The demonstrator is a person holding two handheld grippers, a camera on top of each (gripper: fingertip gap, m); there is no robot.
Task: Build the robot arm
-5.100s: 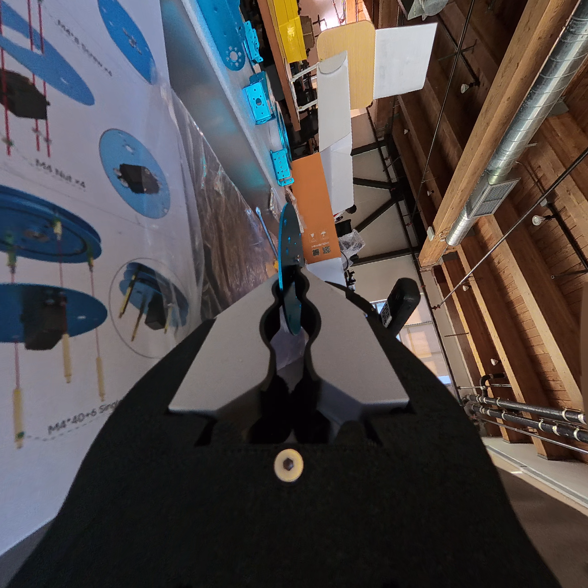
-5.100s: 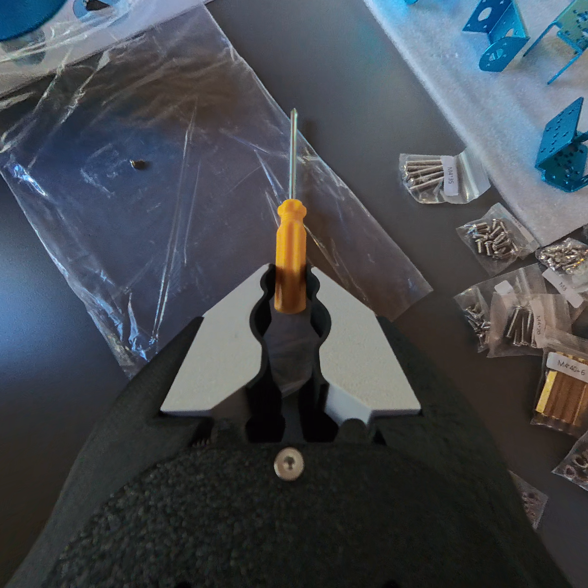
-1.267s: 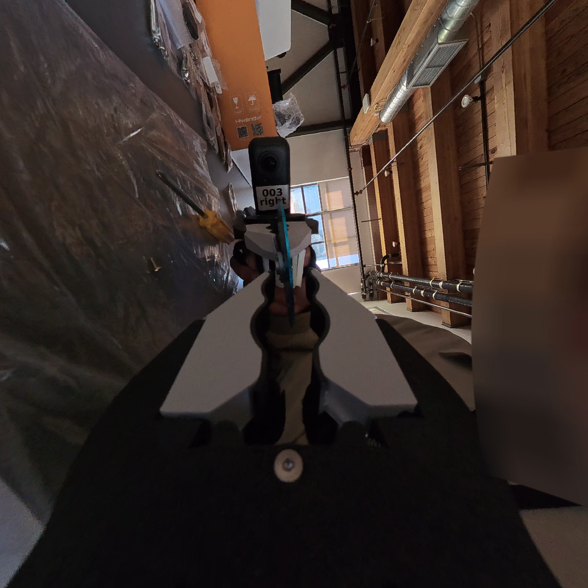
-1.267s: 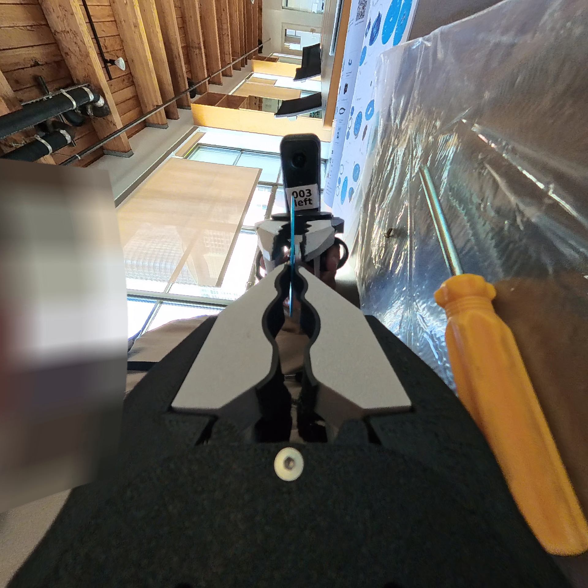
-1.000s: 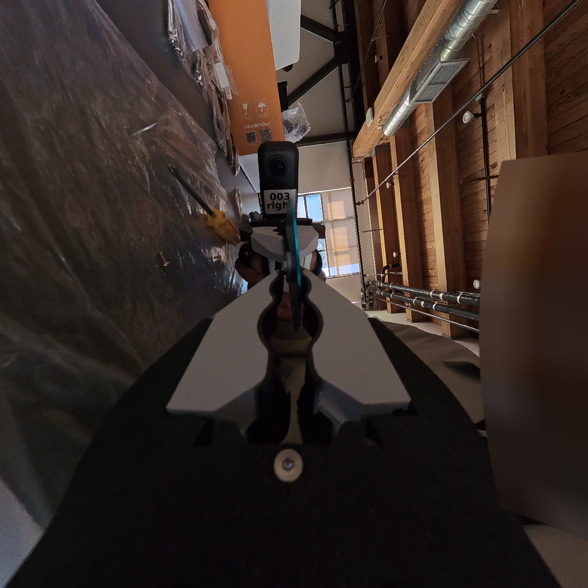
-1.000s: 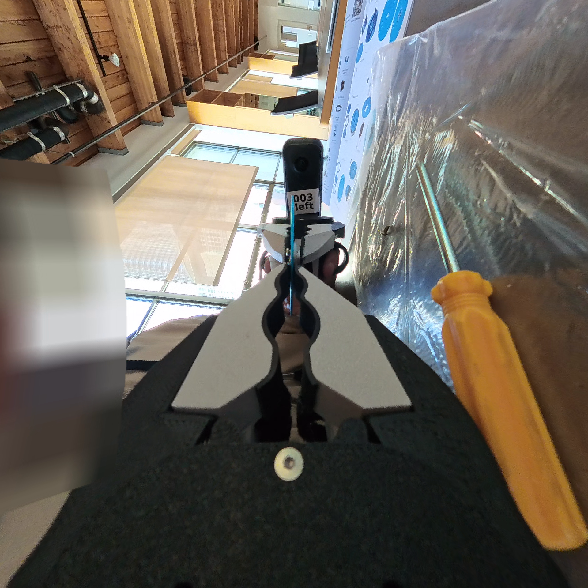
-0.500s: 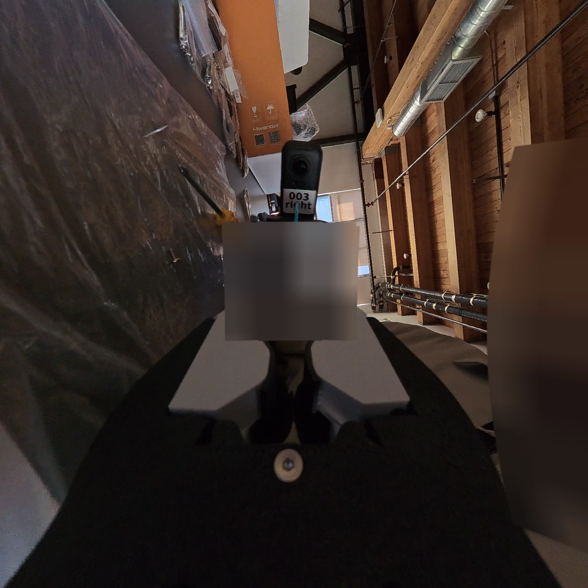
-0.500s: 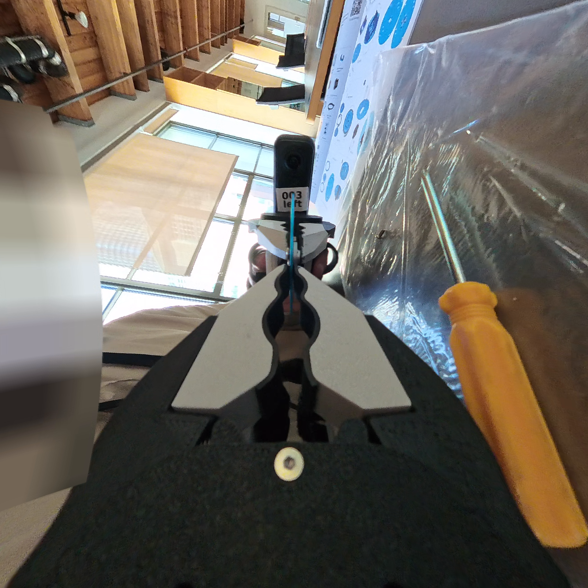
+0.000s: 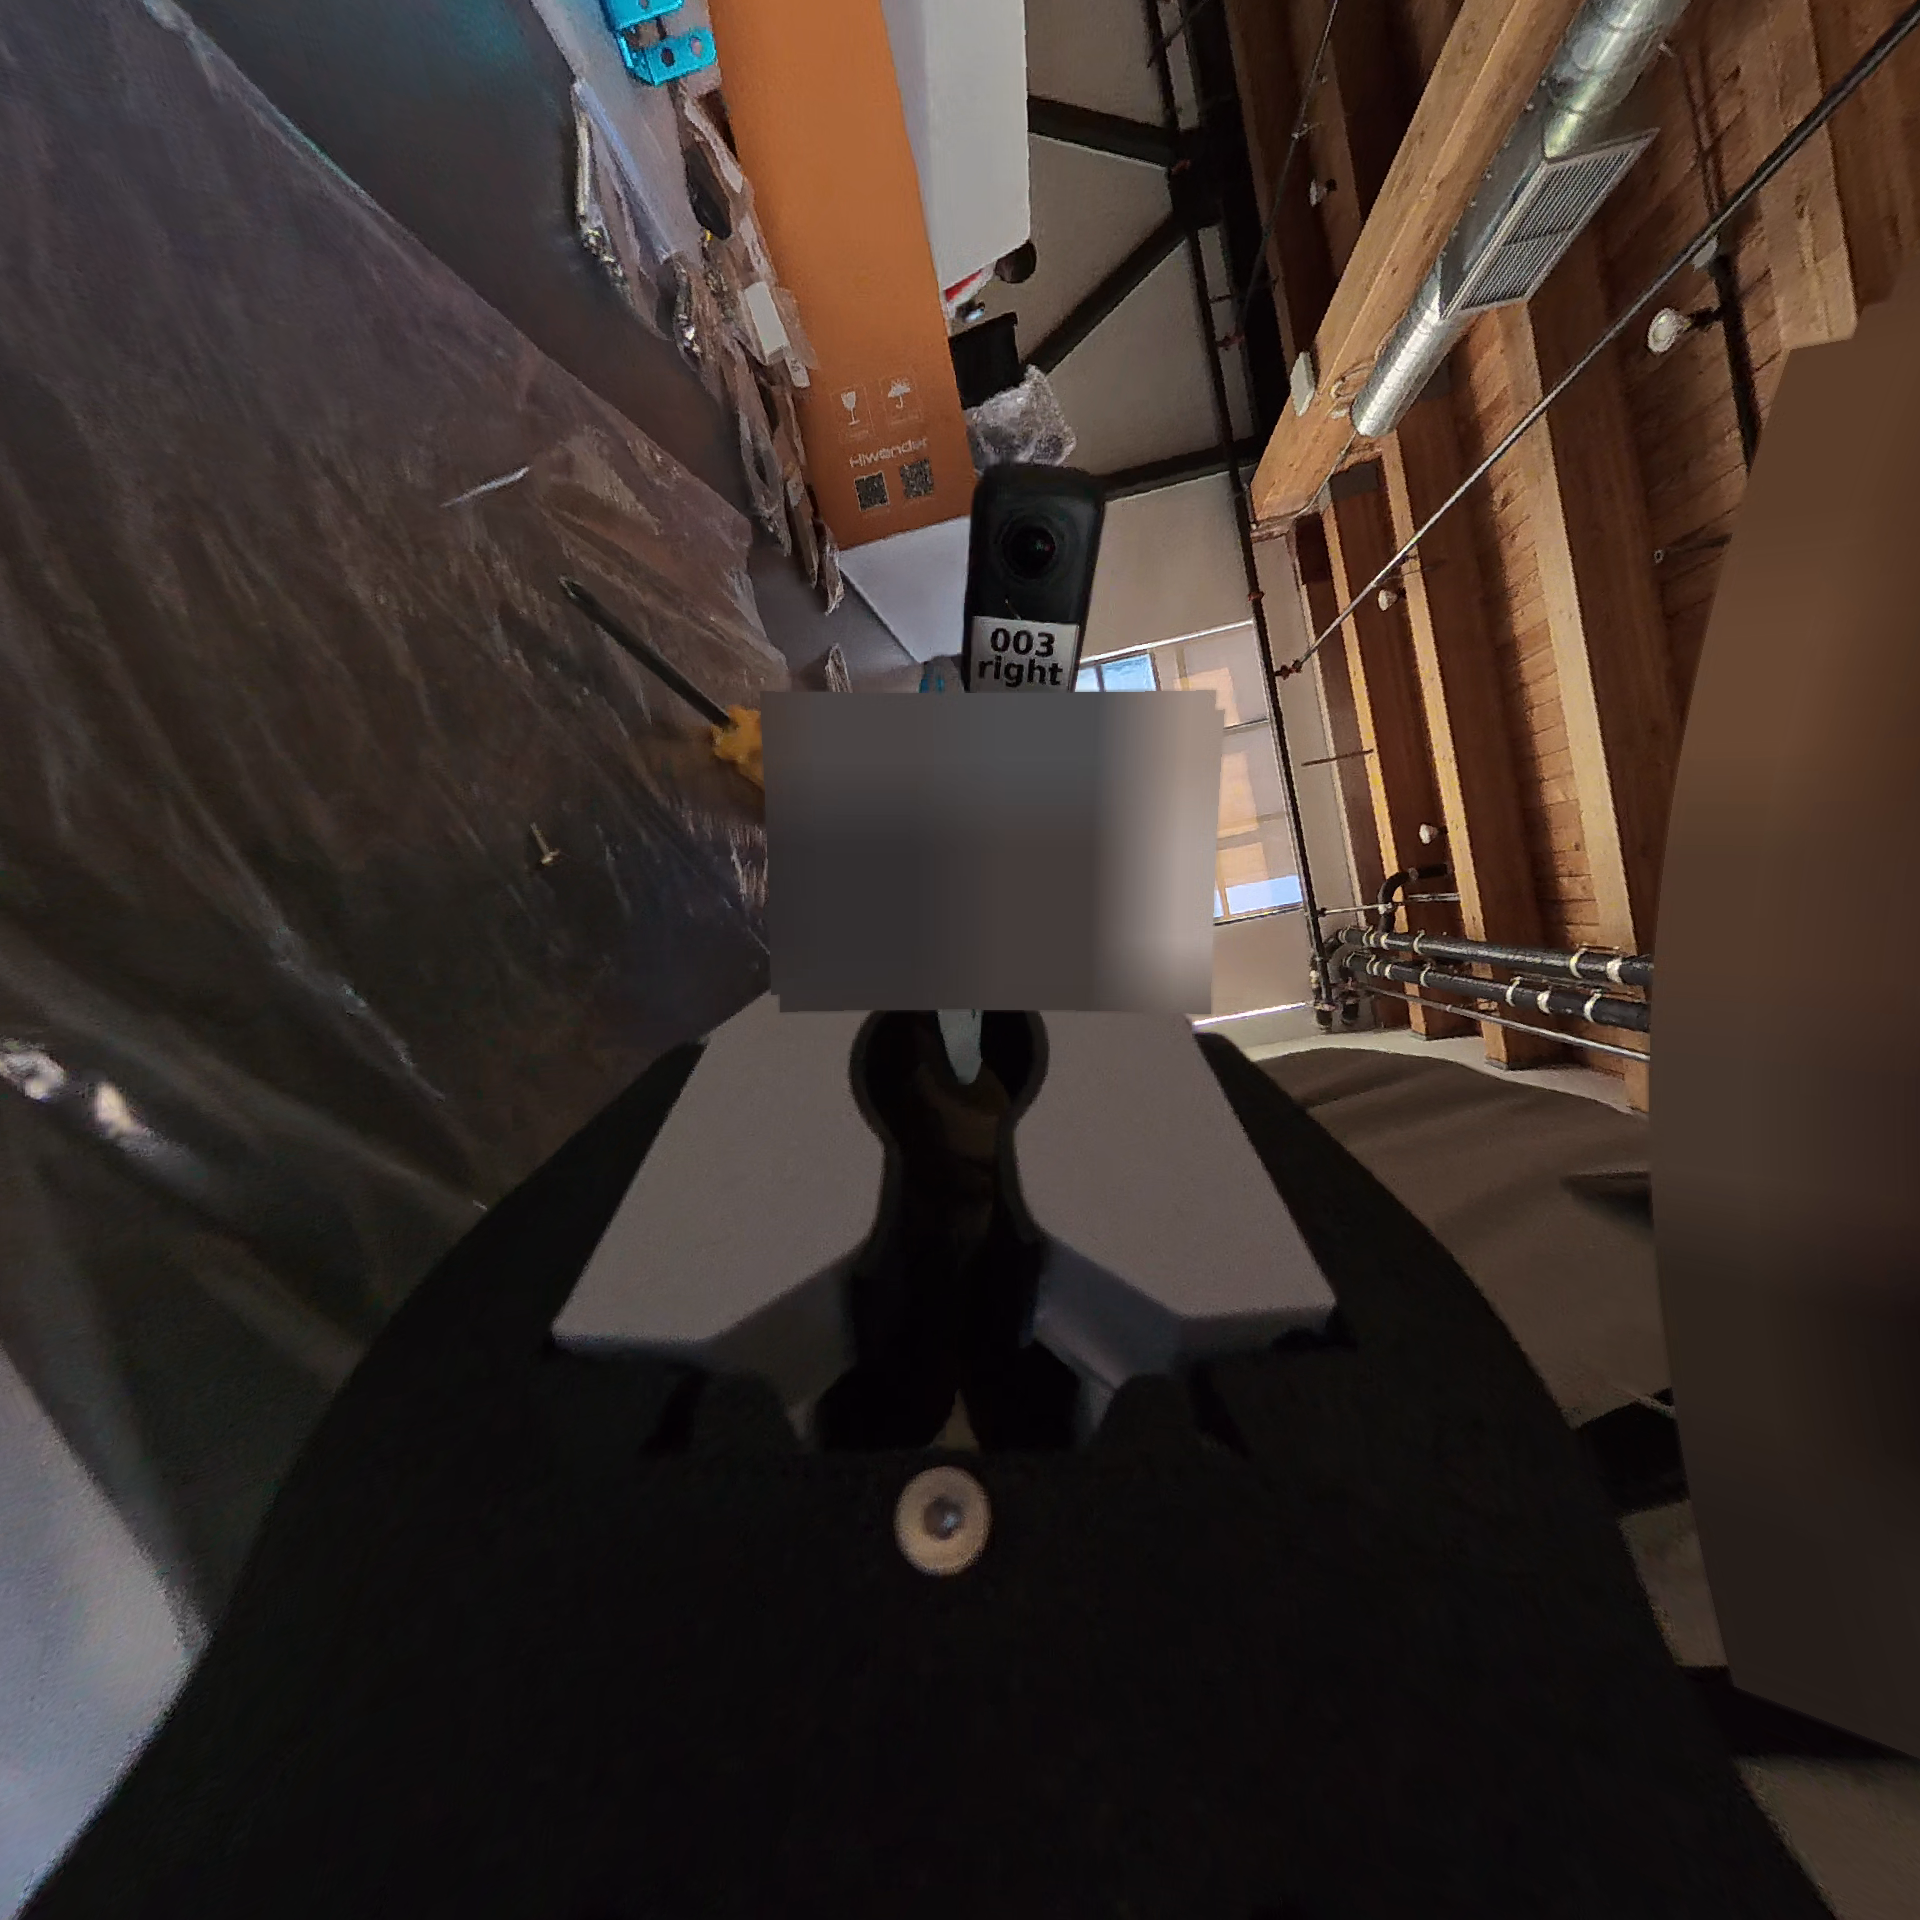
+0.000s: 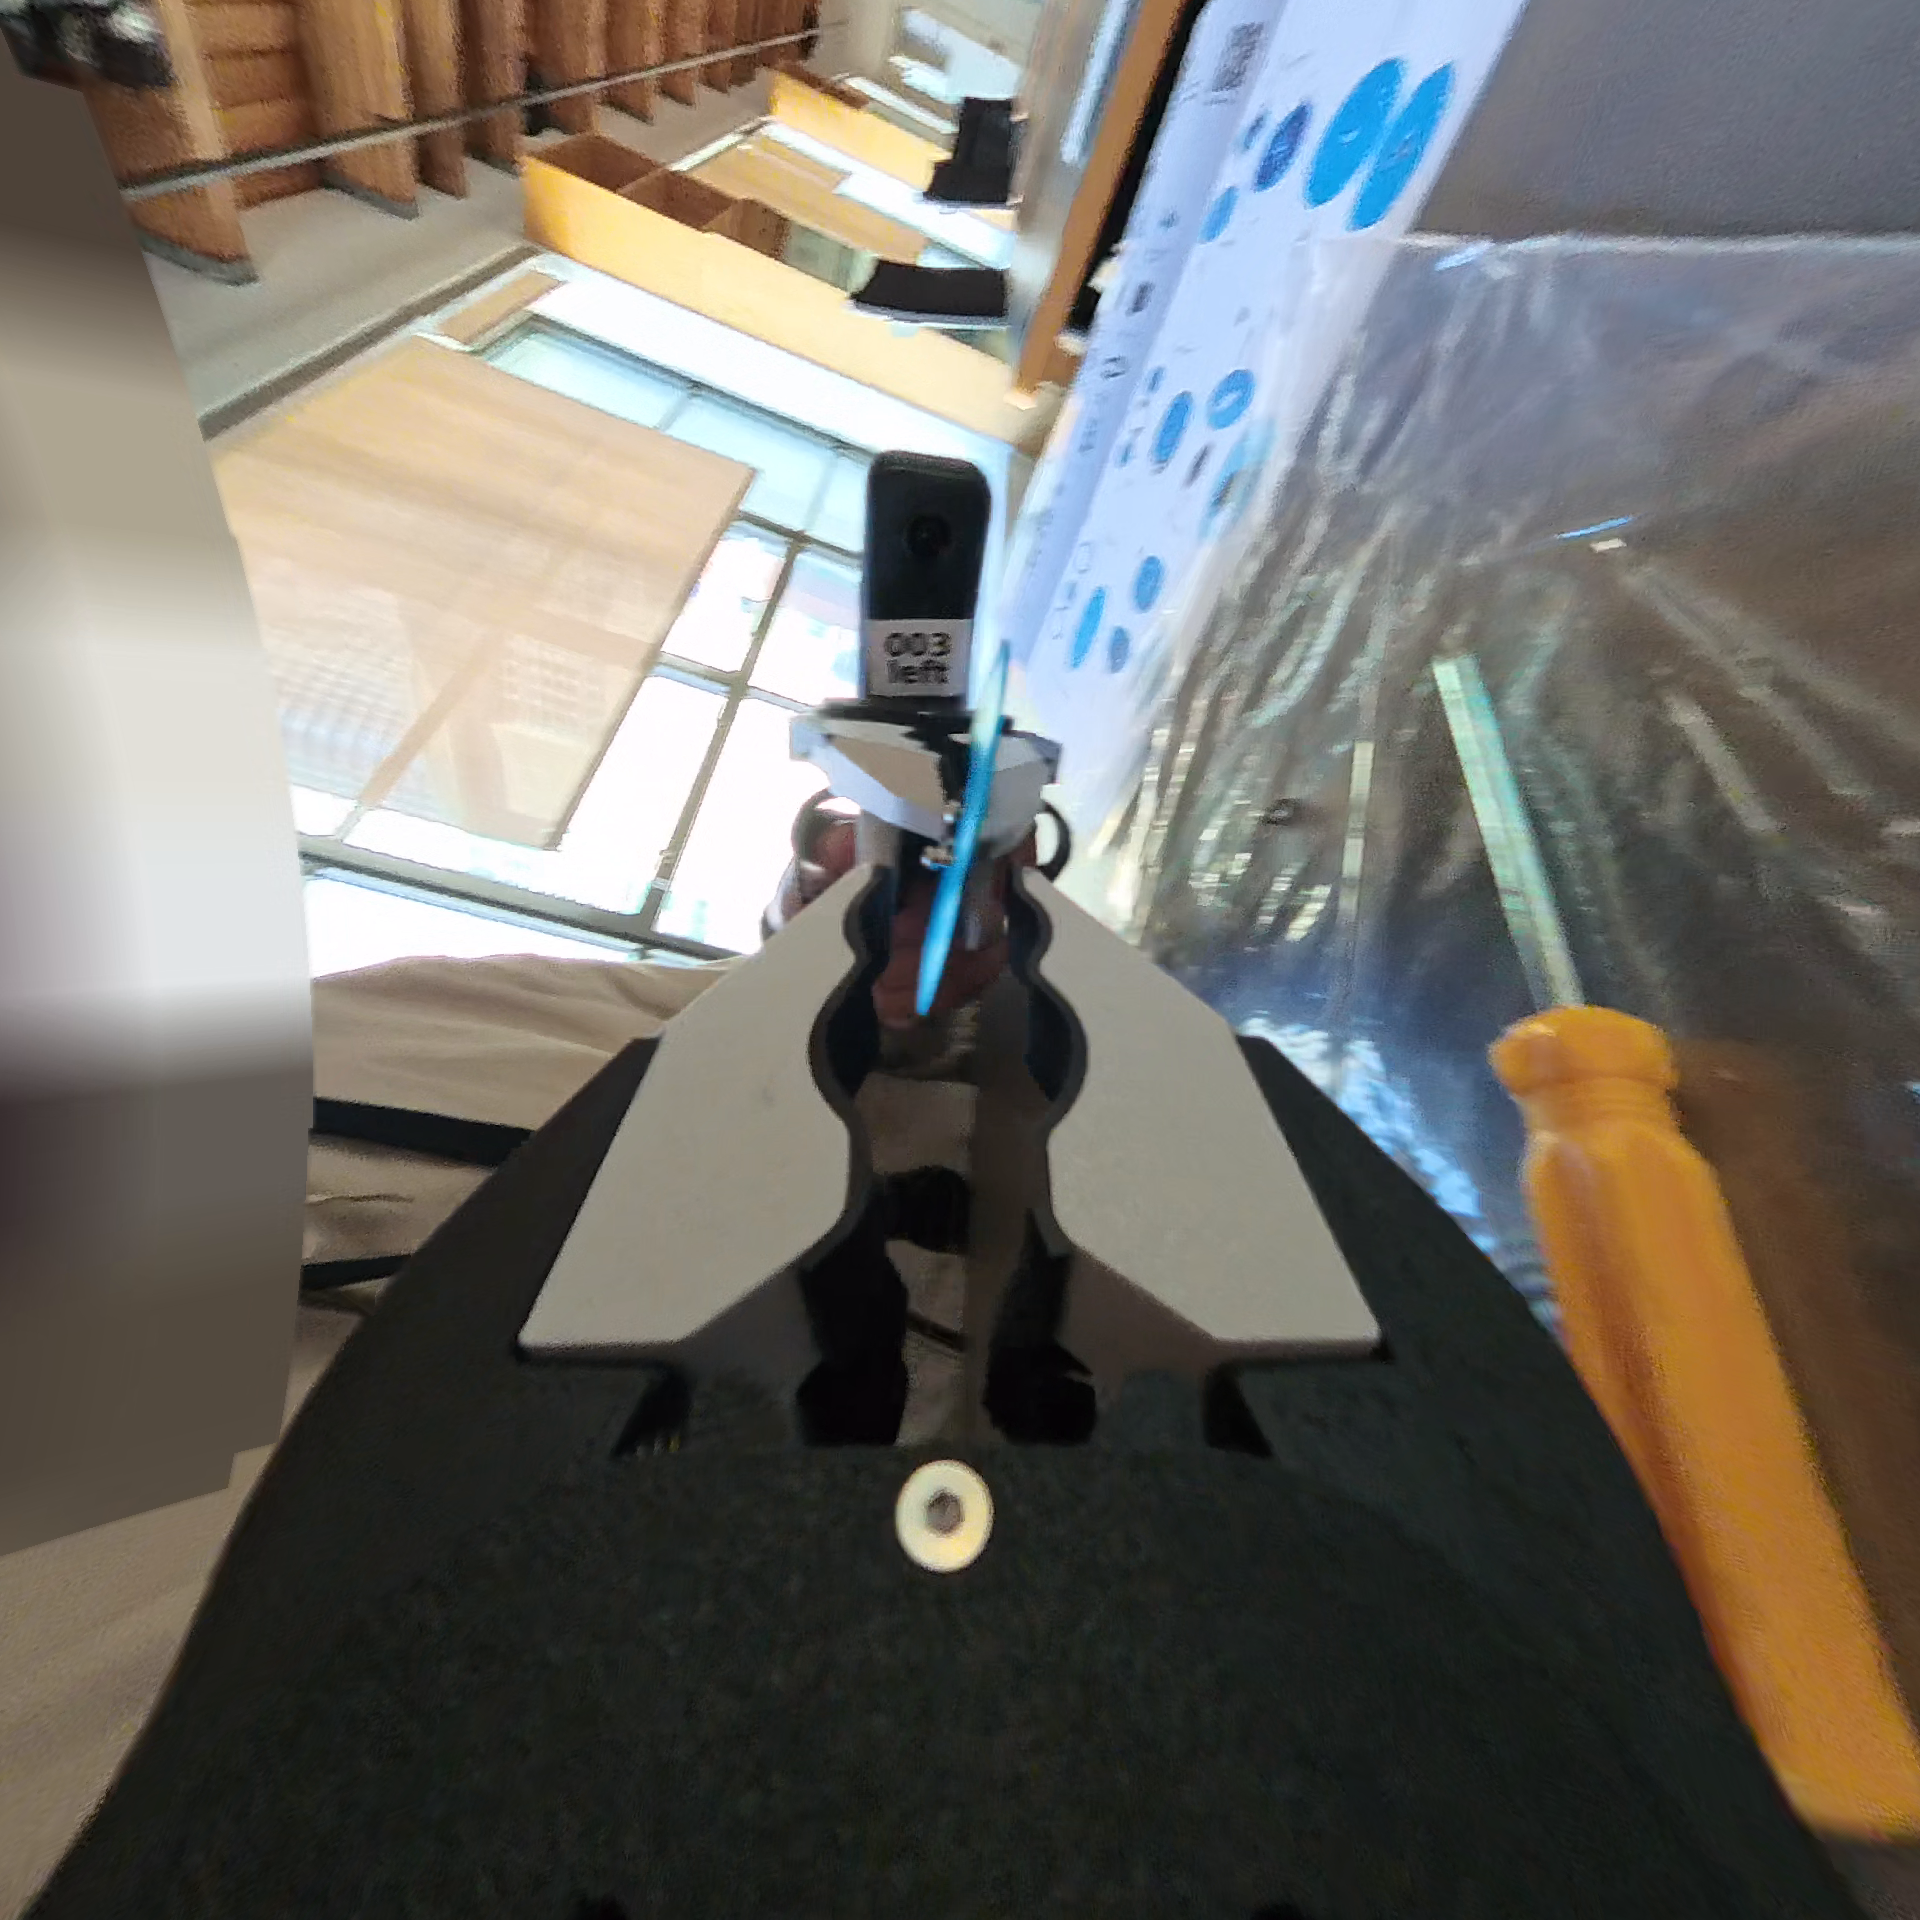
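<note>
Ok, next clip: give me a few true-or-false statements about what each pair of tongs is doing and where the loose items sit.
1. The right tongs stand parted, not clamped on anything. True.
2. The yellow-handled screwdriver is gripped in the right tongs. False: it lies beside them on the crinkled clear plastic sheet.
3. The left tongs, seen farther off in the right wrist view, hold a thin blue round metal plate edge-on. True.
4. The small loose screw lies on a printed paper sheet. False: it lies on the clear plastic sheet.
</note>
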